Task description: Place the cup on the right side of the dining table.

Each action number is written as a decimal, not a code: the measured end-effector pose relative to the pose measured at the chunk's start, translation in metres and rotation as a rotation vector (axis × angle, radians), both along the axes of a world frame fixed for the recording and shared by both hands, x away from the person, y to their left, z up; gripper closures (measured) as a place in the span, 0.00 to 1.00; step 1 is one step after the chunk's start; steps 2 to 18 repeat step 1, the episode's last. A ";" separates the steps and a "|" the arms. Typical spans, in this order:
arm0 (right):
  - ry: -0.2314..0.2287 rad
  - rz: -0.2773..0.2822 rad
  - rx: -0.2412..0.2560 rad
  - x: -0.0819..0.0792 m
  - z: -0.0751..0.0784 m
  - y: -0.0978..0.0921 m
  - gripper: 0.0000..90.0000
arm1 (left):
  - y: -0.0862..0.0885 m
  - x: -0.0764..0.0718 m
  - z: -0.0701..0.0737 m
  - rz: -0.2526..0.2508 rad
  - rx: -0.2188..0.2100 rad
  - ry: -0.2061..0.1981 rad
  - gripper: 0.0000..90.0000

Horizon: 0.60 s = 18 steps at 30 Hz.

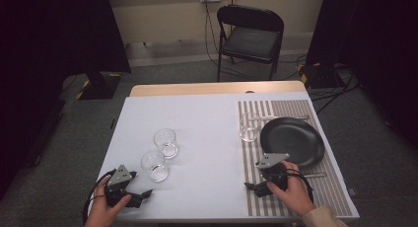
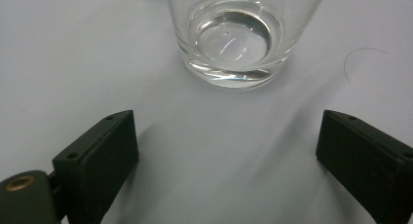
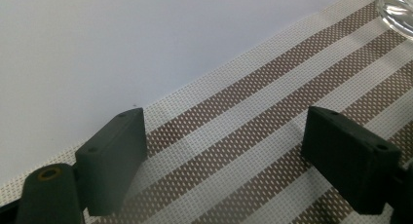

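Two clear glasses stand on the white table top: one (image 1: 155, 165) near the front left, the other (image 1: 166, 142) just behind it. My left gripper (image 1: 144, 194) rests on the table in front of them, open and holding nothing. In the left gripper view the nearer glass (image 2: 229, 39) stands a little beyond the gripper (image 2: 229, 156), outside its spread jaws. A third glass (image 1: 248, 127) stands on the striped placemat (image 1: 286, 108) beside a black plate (image 1: 292, 140). My right gripper (image 1: 250, 187) lies open on the placemat (image 3: 272, 136), its jaws empty (image 3: 229, 156).
Cutlery lies behind the plate (image 1: 282, 117) and at its front right (image 1: 316, 175). A folding chair (image 1: 250, 37) stands beyond the table's far edge. The third glass's base (image 3: 397, 5) shows at the top right of the right gripper view.
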State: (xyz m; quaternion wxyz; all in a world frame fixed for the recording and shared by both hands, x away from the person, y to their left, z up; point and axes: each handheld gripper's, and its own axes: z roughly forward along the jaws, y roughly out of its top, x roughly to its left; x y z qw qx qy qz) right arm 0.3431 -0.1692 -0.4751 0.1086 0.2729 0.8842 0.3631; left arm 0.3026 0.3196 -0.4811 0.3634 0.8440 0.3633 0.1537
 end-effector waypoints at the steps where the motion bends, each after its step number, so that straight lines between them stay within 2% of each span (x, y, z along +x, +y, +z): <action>1: 0.000 0.000 0.000 0.000 0.000 0.000 0.17 | 0.000 0.000 0.000 -0.001 0.003 0.000 0.08; 18: 0.000 0.000 0.000 0.000 0.000 0.000 0.17 | 0.000 0.000 0.000 -0.001 0.003 0.000 0.08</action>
